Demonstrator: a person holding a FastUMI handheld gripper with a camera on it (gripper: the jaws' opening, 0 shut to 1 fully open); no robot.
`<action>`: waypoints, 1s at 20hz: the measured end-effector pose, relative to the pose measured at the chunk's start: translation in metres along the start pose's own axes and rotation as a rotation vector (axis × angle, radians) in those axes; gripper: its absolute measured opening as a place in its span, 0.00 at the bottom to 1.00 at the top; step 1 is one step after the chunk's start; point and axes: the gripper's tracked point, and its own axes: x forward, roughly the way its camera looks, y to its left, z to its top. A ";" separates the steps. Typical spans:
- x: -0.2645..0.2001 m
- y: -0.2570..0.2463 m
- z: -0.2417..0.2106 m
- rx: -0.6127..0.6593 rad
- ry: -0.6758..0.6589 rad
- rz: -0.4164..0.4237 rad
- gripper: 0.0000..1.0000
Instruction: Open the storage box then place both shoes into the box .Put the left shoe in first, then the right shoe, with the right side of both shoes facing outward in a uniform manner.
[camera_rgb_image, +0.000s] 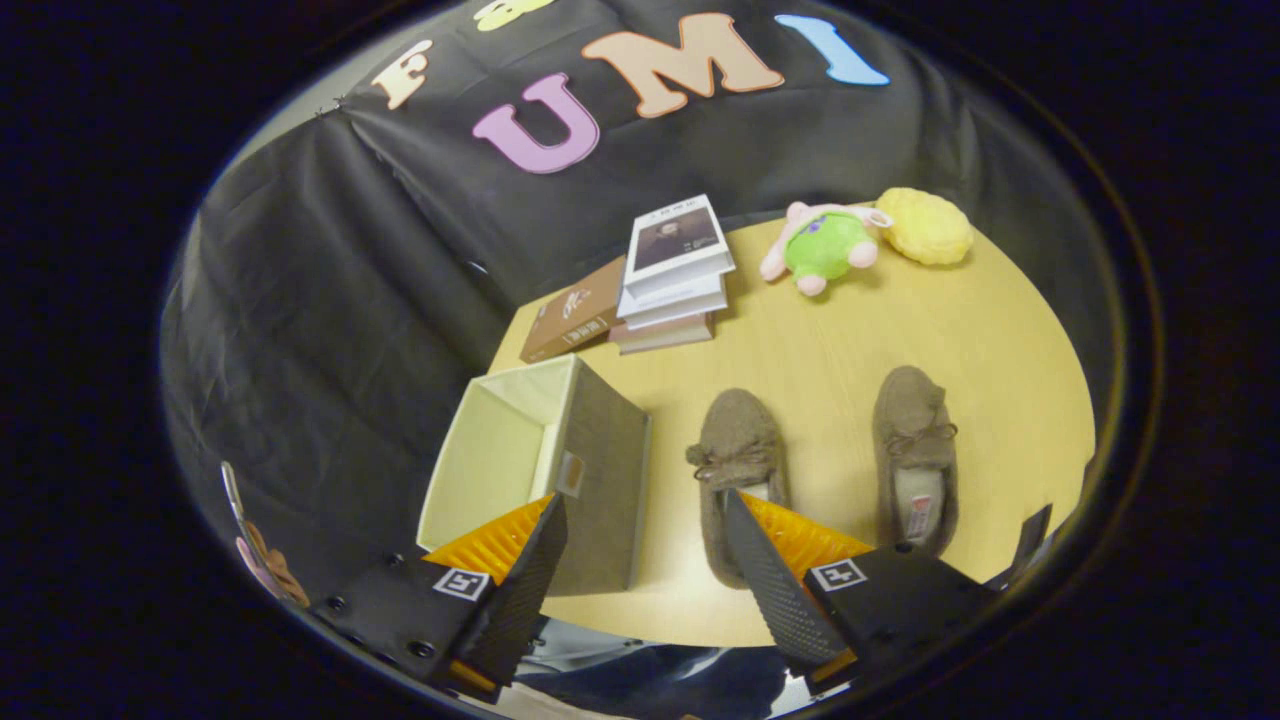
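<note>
A grey fabric storage box (560, 470) with a cream lining stands open on the wooden table (830, 330), its mouth facing up. Two brown moccasin shoes lie side by side to its right, toes pointing away from me. The left shoe (735, 450) is just ahead of my right finger, which overlaps its heel. Further right is the other shoe (912, 450). My gripper (645, 520) hovers open above the table's near edge, with the box's right wall and bare table between its fingers. Nothing is held.
A stack of books (672, 275) and a brown book (570, 320) lie beyond the box. A green and pink plush toy (822, 245) and a yellow fluffy toy (925, 225) sit at the far side. Bare table lies between shoes and books.
</note>
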 end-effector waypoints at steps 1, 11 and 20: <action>0.007 -0.011 -0.007 -0.010 0.029 -0.014 1.00; 0.079 -0.101 -0.052 -0.126 0.275 -0.180 1.00; 0.109 -0.115 -0.069 -0.181 0.384 -0.207 0.79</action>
